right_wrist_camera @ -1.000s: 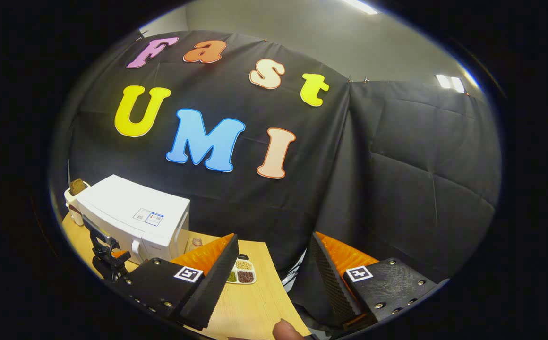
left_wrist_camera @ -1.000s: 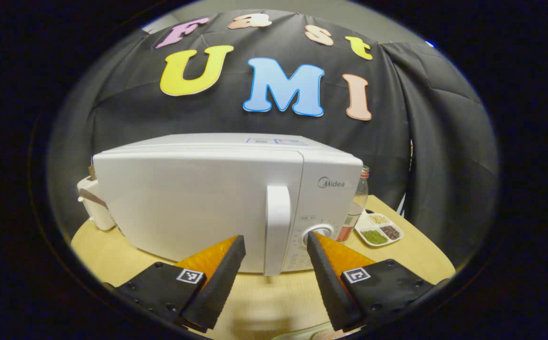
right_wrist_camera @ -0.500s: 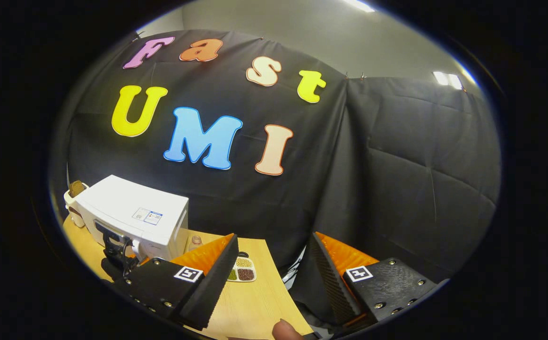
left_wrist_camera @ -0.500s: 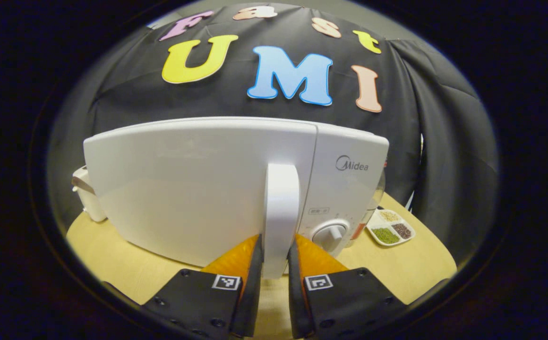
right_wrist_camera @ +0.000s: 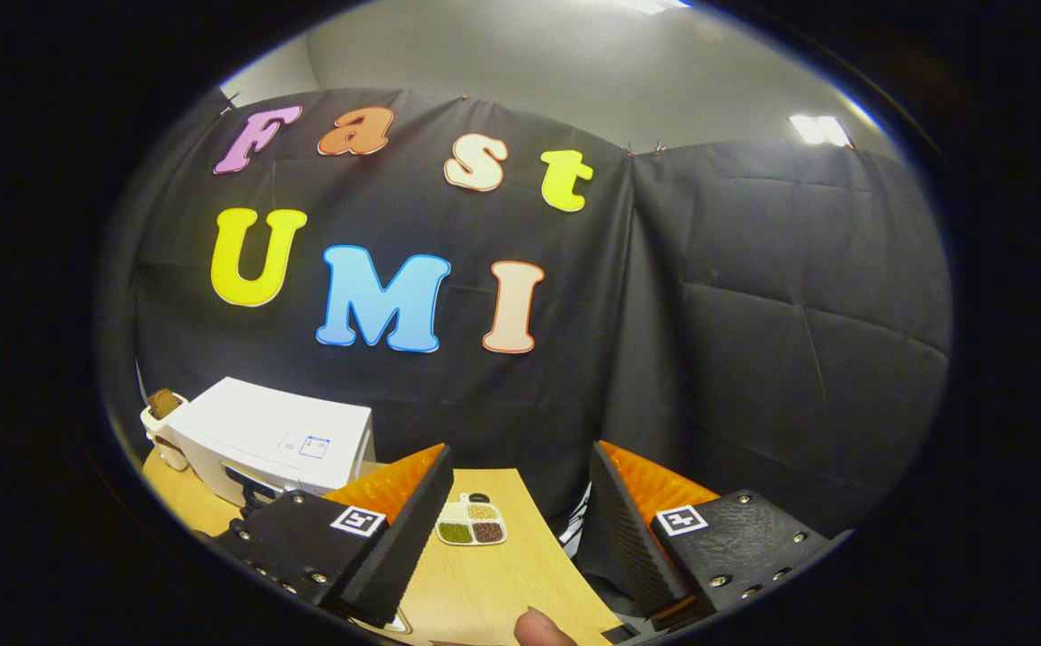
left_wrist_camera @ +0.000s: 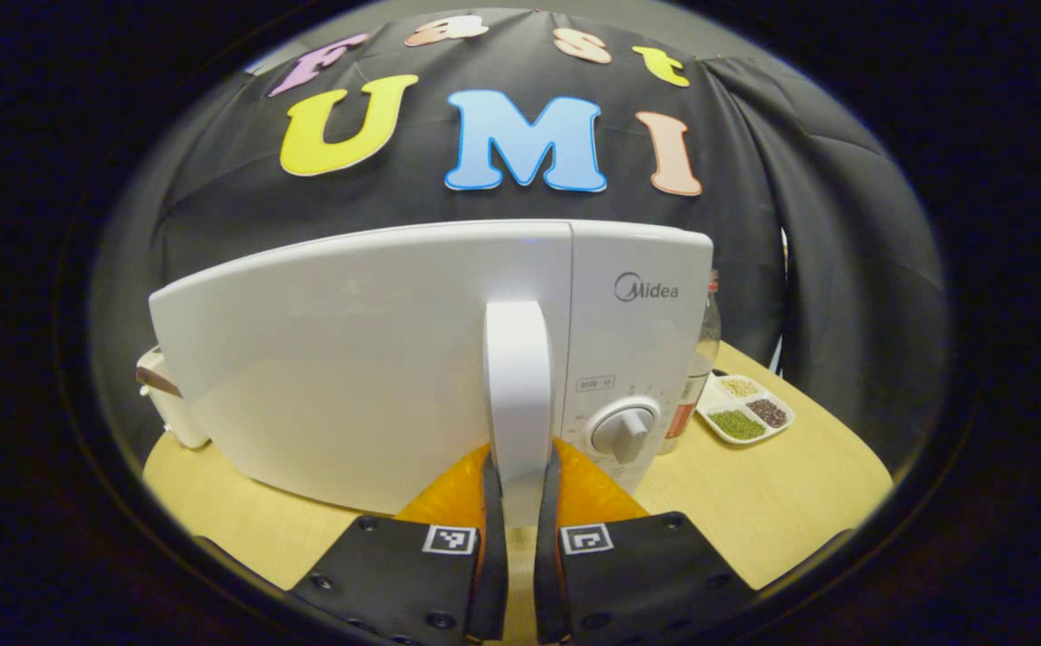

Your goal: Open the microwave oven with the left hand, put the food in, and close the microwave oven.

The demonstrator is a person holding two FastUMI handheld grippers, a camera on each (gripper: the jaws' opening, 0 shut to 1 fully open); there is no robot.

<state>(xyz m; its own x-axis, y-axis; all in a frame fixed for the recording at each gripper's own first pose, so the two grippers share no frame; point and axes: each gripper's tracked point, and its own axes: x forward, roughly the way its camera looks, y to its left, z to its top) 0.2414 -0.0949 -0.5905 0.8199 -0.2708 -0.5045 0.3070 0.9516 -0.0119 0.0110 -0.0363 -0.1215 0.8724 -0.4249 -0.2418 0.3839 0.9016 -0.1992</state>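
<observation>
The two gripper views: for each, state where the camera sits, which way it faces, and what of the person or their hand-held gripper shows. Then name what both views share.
Left gripper view: rides on the left hand-held gripper, low and close, facing the microwave front; its fingers are closed on the door handle.
Right gripper view: rides on the right hand-held gripper, higher and farther off, facing the booth wall; its fingers are apart, and a fingertip shows at the bottom edge.
Shared: the microwave, the wooden table and the divided dish of grains.
</observation>
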